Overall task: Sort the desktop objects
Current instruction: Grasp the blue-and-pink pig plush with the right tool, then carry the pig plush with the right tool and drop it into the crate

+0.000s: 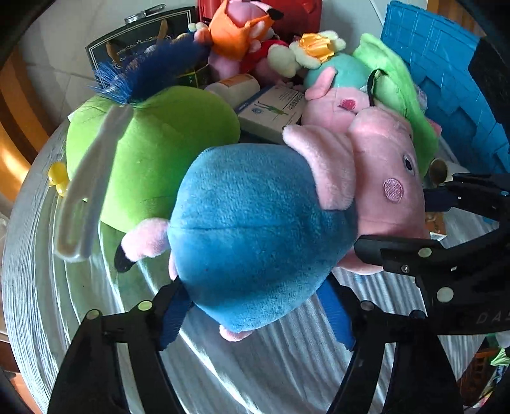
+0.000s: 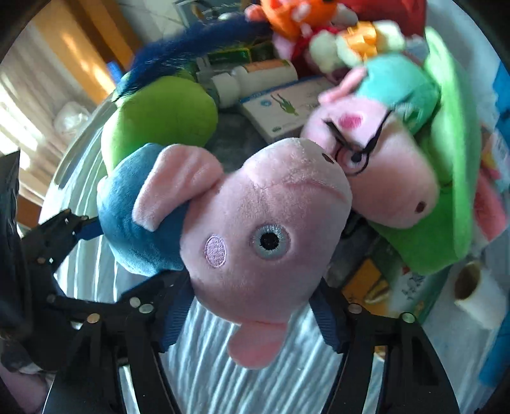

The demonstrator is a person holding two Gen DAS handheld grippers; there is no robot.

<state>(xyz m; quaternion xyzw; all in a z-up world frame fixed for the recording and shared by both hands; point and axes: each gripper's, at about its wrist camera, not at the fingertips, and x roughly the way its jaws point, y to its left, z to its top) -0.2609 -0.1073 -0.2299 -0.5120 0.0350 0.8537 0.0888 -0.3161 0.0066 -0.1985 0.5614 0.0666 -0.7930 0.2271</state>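
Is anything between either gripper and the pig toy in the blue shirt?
Nothing visible. The left gripper has the pig toy's blue body between its fingers, and the right gripper has its pink head between its fingers. Both sets of fingers meet the toy directly.

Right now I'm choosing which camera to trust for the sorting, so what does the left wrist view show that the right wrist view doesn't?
Only the left wrist view: the blue-bodied pig plush seen from its body side, the yellow clip, the white fabric strap and the blue textured panel.

Only the right wrist view: the pig's face and eye, the glasses on the second pig plush, the paper roll.

Both: the green plush, the white box, the orange plush, and each tool straddling the pig.
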